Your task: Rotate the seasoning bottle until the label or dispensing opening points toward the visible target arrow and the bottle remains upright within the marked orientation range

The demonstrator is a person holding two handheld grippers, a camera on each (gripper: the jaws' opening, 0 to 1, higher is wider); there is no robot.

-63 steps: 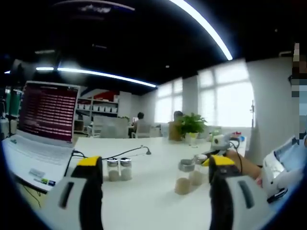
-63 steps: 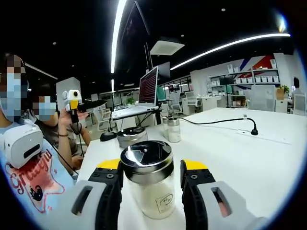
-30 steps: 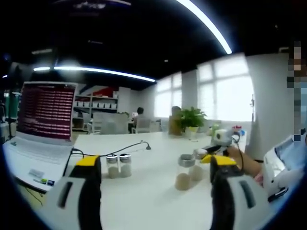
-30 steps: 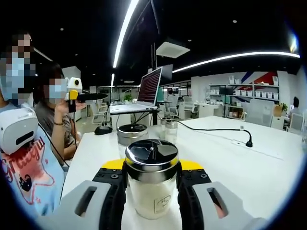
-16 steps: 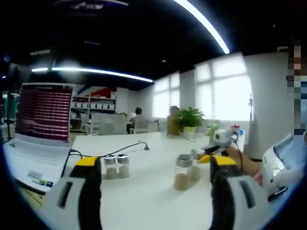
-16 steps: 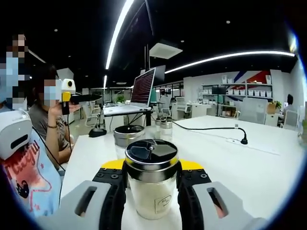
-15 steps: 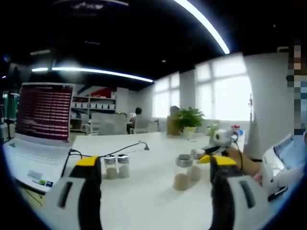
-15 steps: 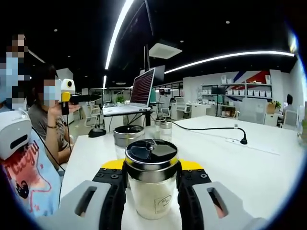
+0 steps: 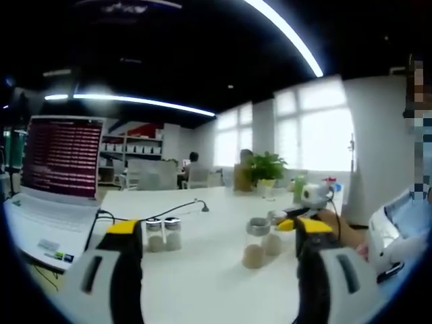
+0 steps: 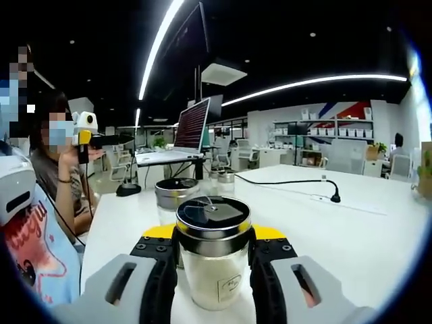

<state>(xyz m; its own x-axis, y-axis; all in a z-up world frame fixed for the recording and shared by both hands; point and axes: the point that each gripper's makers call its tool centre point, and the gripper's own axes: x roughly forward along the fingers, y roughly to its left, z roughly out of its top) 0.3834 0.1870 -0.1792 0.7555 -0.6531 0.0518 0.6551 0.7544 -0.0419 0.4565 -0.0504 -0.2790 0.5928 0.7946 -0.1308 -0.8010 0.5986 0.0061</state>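
**Seasoning bottle clamped upright on a white office bench**

The white bench [image 10: 378, 229] spreads from 6 to 3 o'clock in my right gripper view and runs across the lower half of my left gripper view. On it, at 9 o'clock in the left gripper view, an open laptop [image 9: 57, 169] shows a red-lit screen. A person in a light printed shirt [image 10: 30, 250] sits at 8 o'clock in the right gripper view. My right gripper [image 10: 212, 260] has its yellow-tipped jaws pressed against both sides of the seasoning bottle [image 10: 211, 253], which stands upright at 6 o'clock, its chrome lid level and a small label on the glass facing the camera. My left gripper [image 9: 217, 266] holds nothing, its jaws spread wide apart above the bench. A second jar [image 10: 172, 199] with a dark lid stands just behind the held bottle at 9 o'clock of it. A black cable [image 10: 290, 185] trails across the bench toward 3 o'clock. Between my left jaws, a pair of small shakers [image 9: 160, 233] sits at 8 o'clock, and two glass jars [image 9: 260, 240] with pale contents stand near 4 o'clock.
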